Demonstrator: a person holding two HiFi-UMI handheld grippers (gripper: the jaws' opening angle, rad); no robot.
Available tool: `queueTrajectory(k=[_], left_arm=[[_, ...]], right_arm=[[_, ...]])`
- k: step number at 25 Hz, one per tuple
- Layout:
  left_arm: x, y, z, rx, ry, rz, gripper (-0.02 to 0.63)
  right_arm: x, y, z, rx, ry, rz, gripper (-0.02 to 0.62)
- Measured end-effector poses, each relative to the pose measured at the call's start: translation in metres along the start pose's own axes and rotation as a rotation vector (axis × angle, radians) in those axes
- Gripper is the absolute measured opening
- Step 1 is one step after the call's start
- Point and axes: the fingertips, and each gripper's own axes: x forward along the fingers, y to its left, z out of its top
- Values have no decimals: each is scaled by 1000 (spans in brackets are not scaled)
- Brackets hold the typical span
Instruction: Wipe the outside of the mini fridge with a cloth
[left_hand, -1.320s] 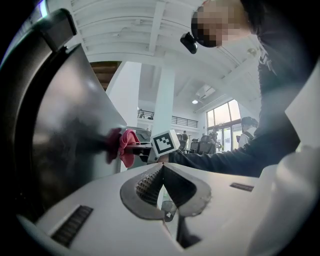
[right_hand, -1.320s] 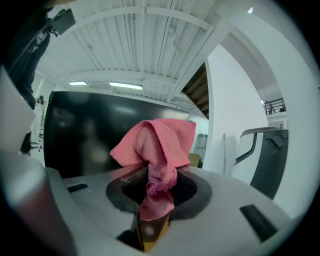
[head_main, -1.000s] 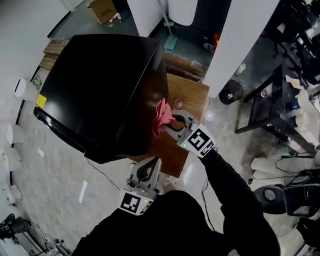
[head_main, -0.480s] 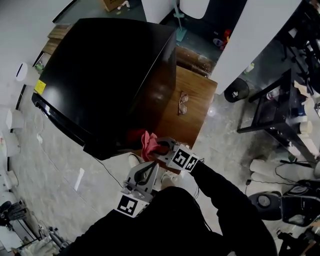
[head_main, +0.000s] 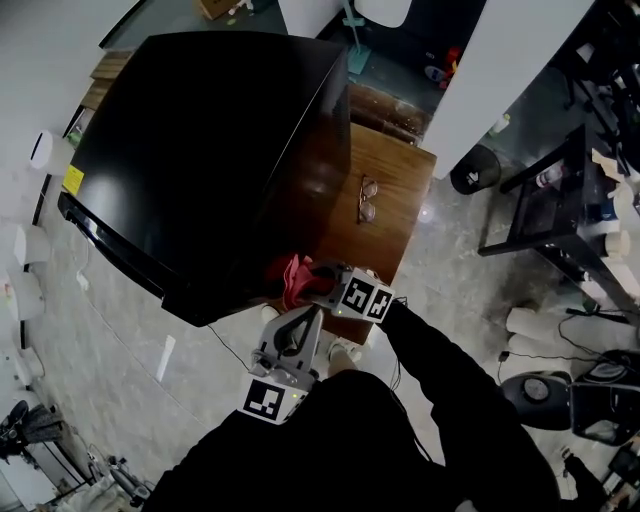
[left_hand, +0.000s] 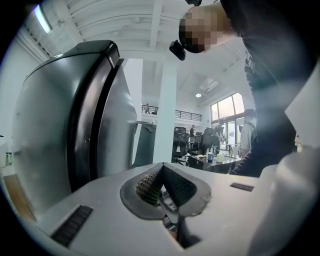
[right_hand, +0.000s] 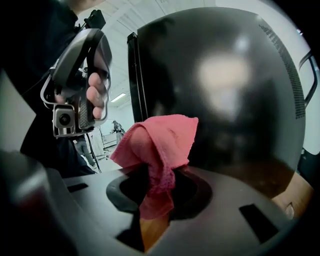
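Black and glossy, the mini fridge fills the upper left of the head view. It stands on a brown wooden tabletop, and bare wood shows along its right side. In the left gripper view the fridge's door edge and a dark vertical seam rise at the left. In the right gripper view its dark side wall takes up most of the frame and carries a soft reflection of light.

My right gripper reaches in from the lower centre of the head view, toward the fridge's side wall near the corner closest to me. Seen from its own camera, the right gripper is clamped on a pink cloth. The cloth bunches upward above the jaws, and a short tail hangs down between them. From above, the cloth sits up against the fridge wall, with a reddish reflection of it in the gloss just beside it.

My left gripper hangs lower and close to my body, apart from the fridge. Its own view shows the left gripper with its ribbed pads pressed together and nothing between them. The right gripper view also catches it at the upper left, with fingers wrapped around its handle.

A pair of glasses lies on the bare tabletop, well apart from the cloth.
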Motion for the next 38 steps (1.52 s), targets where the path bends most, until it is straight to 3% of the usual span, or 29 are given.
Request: queueTrajectory(k=[10,24,31,34,38], left_arm=[[47,11,-10,-3,5,11,6],[92,16,28,46,-80,-3,6],[86,4,47,52,-47,-39,6],[80,-4,60,44,-20,-66,6],[62,-30,82,88,-1,-164,6]], right_arm=[[-40,-102,-5,-11,7,-183,106],[-125,-268,21,1,50,-499,106],[-149,-254,42,-14,48,-489,104],[-169,-222,62,-22,24,-512,104],[-202,-159,95,-5,-8,-573,104]])
